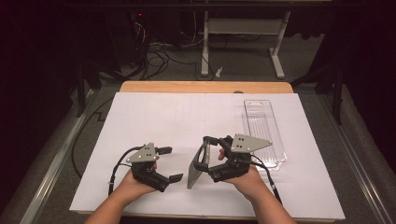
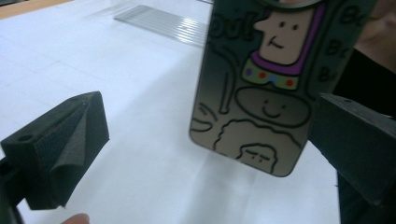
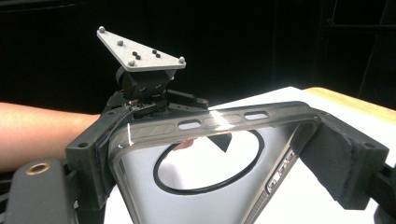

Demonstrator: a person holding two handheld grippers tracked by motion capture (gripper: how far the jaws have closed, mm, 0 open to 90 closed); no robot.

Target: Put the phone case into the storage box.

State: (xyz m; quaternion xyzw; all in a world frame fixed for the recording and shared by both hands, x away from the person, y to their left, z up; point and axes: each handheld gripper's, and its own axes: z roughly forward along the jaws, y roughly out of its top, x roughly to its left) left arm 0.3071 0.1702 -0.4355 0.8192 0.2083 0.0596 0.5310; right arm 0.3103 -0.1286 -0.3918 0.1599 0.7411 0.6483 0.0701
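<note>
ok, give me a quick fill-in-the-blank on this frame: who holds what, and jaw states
1. The phone case is clamped in the ____ gripper.
2. The left gripper has its jaws ____, holding nothing.
3. The clear plastic tray lies on the white sheet on the person's ____ side.
4. The case's back, seen in the left gripper view, carries a ____ drawing.

Missing words: right; open; right; cartoon

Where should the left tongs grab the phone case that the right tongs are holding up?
Probably the free lower end of the phone case, pinched across its two long edges. The right tongs clamp its upper end, and the left tongs stand open, facing its printed back.
</note>
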